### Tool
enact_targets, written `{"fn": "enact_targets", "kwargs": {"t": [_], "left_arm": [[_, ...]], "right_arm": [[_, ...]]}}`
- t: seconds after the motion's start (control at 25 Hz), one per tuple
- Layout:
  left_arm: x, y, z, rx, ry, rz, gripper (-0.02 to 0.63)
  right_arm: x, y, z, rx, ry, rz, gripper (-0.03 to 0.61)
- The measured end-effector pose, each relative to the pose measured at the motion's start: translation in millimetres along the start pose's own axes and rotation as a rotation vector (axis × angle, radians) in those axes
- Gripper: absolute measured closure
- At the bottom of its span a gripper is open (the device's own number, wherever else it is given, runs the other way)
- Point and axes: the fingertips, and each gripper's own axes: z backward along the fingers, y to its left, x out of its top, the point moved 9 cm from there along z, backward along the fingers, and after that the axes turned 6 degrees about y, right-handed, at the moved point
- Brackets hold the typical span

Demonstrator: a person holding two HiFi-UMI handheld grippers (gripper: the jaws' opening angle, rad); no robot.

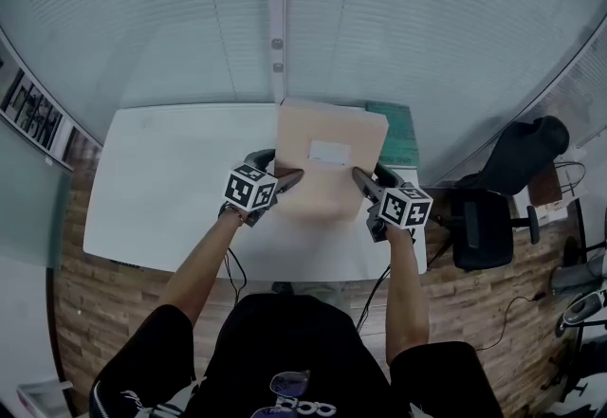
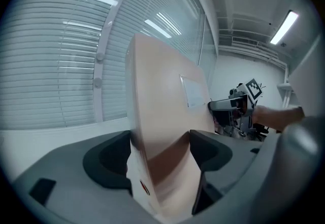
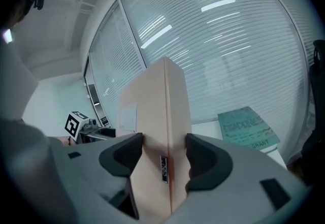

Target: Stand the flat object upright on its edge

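Observation:
A flat tan cardboard box (image 1: 327,158) with a white label is held raised over the white table (image 1: 161,189), its broad face tilted toward me. My left gripper (image 1: 292,179) is shut on the box's left side; in the left gripper view the box (image 2: 162,131) fills the gap between the jaws. My right gripper (image 1: 360,177) is shut on the box's right side, and in the right gripper view the box (image 3: 160,131) sits pinched edge-on between both jaws. The box's lower edge is hidden behind the grippers.
A green book (image 1: 396,132) lies on the table's back right, also seen as the green book (image 3: 249,127). Window blinds (image 1: 190,18) run behind the table. A black office chair (image 1: 488,227) stands to the right on the wooden floor.

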Motion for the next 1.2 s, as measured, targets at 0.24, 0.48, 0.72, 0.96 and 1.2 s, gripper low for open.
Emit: {"fn": "enact_targets", "kwargs": {"t": [0.24,0.48,0.72,0.96,1.2], "left_arm": [[8,1,3,0.026,-0.023,-0.044,0.262],[12,3,5,0.046,-0.026,-0.070,0.262],[11,5,4,0.061,-0.034,-0.087,0.262],[14,4,5,0.068,-0.046,-0.093,0.263],[14,2,7,0.060,-0.050,-0.083,0.264]], "right_arm": [[5,1,0,-0.004,-0.001,0.025,0.295],[8,4,0,-0.014,-0.016,0.059,0.304],[9,6,0,-0.025,-0.027,0.105,0.314],[9,6,3,-0.049,-0.063,0.124,0.321],[9,10,7,-0.068,-0.090,0.149,0.328]]}}
